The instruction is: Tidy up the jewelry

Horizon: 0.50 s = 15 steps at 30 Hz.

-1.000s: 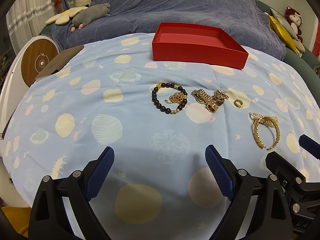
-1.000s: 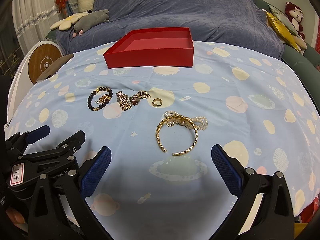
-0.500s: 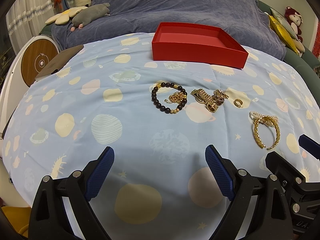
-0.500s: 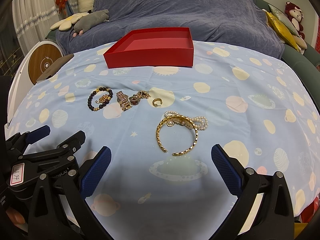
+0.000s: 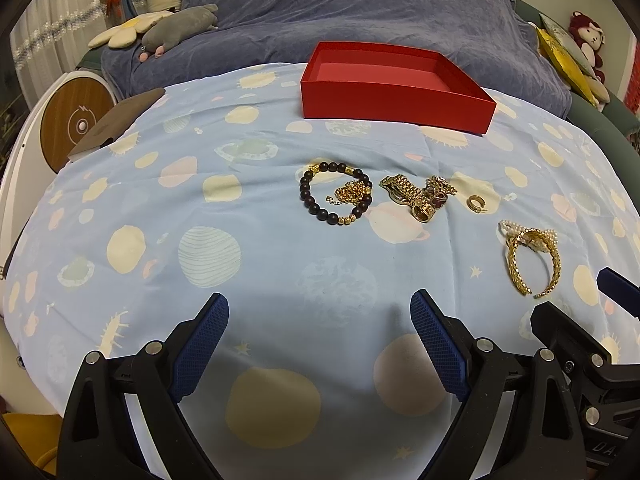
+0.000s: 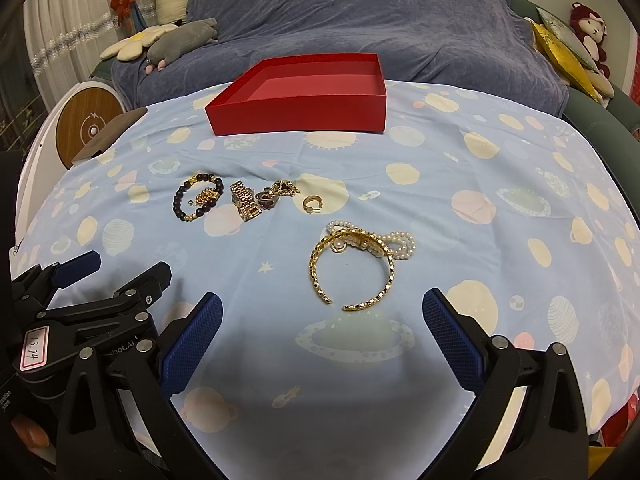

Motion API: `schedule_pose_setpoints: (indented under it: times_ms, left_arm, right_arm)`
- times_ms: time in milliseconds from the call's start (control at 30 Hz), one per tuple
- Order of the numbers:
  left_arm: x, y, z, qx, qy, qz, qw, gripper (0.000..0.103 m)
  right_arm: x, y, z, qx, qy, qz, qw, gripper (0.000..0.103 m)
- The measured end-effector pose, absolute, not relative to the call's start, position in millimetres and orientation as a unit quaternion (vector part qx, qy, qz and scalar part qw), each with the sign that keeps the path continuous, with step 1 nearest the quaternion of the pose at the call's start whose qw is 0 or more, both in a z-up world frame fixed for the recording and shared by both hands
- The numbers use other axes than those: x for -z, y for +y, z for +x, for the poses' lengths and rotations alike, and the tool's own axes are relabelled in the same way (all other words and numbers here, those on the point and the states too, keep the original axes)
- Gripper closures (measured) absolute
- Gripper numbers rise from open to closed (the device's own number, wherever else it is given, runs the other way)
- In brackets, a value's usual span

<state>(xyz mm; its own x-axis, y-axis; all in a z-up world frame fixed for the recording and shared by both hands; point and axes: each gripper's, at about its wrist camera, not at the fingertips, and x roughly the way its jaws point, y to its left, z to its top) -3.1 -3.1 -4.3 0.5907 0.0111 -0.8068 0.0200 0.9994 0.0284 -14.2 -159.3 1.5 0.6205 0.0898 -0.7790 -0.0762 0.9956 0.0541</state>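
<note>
- Left wrist view: our left gripper (image 5: 318,318) hung released, jaws wide. Ahead lay a dark beaded bracelet (image 5: 335,194) ringing a gold chain, a tangled gold watch-and-ring pile (image 5: 416,197) and a small gold hoop (image 5: 476,203) further right; the red box (image 5: 394,105) sat beyond.
- Right wrist view: our right gripper (image 6: 322,318) gaped, released; the gold cuff (image 6: 352,266) over pearls lay just ahead.
- Nothing had shifted since earlier.
</note>
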Motion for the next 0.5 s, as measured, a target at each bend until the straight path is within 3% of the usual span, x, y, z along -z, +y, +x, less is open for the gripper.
schedule_pose_setpoints:
  times_ms: [300,500]
  left_arm:
    - [1.1,17.3,5.2,-0.013,0.460,-0.030,0.887,0.013]
    - [8.2,21.9,10.9,0.002,0.480,-0.042,0.876,0.013]
  right_arm:
    - [19.2,-187.6,1.2,-0.024,0.452,0.043,0.891,0.007]
    - [30.0,-186.5,12.2,-0.026,0.460,0.047,0.886,0.014]
